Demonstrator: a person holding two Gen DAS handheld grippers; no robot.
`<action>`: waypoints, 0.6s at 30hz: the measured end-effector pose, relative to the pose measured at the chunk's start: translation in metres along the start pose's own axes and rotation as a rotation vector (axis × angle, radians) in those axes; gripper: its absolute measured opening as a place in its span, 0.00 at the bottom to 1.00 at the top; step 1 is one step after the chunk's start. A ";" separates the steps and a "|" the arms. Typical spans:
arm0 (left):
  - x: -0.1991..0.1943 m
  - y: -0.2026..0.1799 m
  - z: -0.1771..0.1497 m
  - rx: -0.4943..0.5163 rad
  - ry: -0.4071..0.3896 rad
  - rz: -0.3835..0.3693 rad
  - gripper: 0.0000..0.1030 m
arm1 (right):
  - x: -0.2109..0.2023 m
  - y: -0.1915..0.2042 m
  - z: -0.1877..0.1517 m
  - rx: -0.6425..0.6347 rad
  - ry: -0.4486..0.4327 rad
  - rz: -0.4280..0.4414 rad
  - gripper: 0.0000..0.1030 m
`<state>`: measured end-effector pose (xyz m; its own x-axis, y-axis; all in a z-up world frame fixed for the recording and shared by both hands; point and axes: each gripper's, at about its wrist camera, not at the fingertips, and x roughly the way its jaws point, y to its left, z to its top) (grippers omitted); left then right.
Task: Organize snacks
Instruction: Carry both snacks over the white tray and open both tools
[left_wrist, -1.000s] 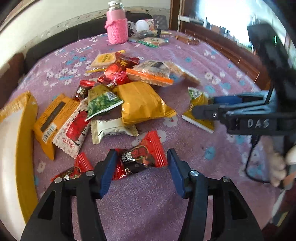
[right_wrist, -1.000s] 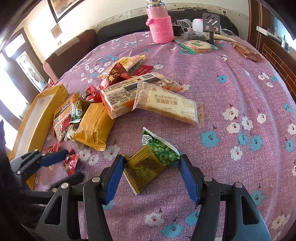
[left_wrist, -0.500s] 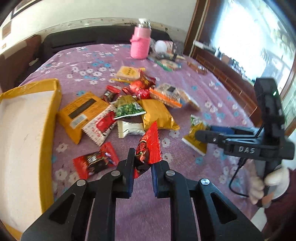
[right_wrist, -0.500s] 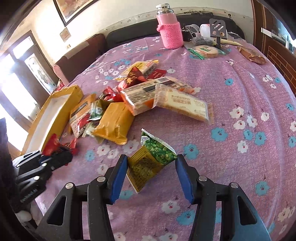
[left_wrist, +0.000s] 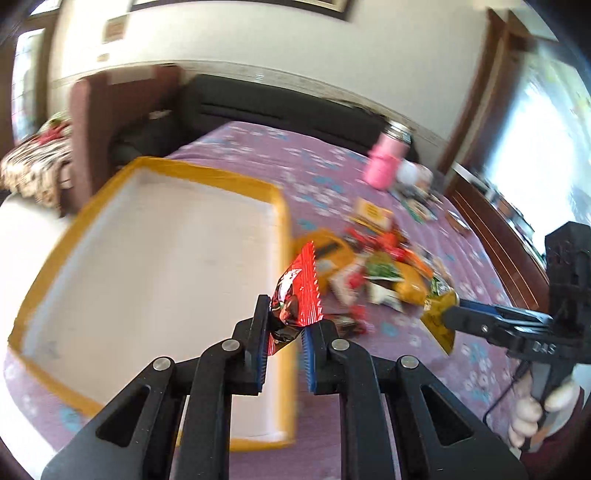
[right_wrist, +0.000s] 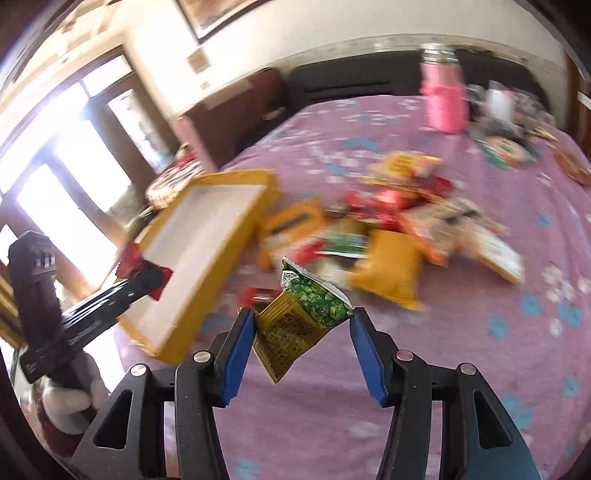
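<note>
While the left tool (left_wrist: 284, 326) clamps a red packet (left_wrist: 297, 291), the right tool (right_wrist: 303, 332) grips a green-yellow packet (right_wrist: 301, 323)

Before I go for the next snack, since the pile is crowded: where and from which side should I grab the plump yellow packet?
Likely best to take the plump yellow packet by its near, bottom edge, coming from the open cloth in front. That edge juts clear of the pile; its far end tucks under other packets. Both hand-held grippers are full now: left with a red packet, right with a green-and-yellow one.
</note>
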<state>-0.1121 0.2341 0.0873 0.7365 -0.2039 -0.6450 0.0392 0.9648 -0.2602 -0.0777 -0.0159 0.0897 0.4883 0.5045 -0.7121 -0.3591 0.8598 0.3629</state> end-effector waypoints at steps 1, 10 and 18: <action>-0.003 0.011 0.000 -0.019 -0.008 0.022 0.13 | 0.006 0.011 0.002 -0.013 0.007 0.017 0.52; -0.006 0.075 -0.005 -0.120 -0.017 0.166 0.13 | 0.069 0.121 0.015 -0.181 0.079 0.140 0.52; -0.001 0.102 -0.012 -0.158 -0.008 0.213 0.13 | 0.129 0.165 0.007 -0.277 0.162 0.107 0.52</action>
<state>-0.1165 0.3303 0.0531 0.7224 0.0034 -0.6915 -0.2231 0.9477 -0.2284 -0.0683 0.1917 0.0621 0.3119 0.5524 -0.7730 -0.6146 0.7378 0.2792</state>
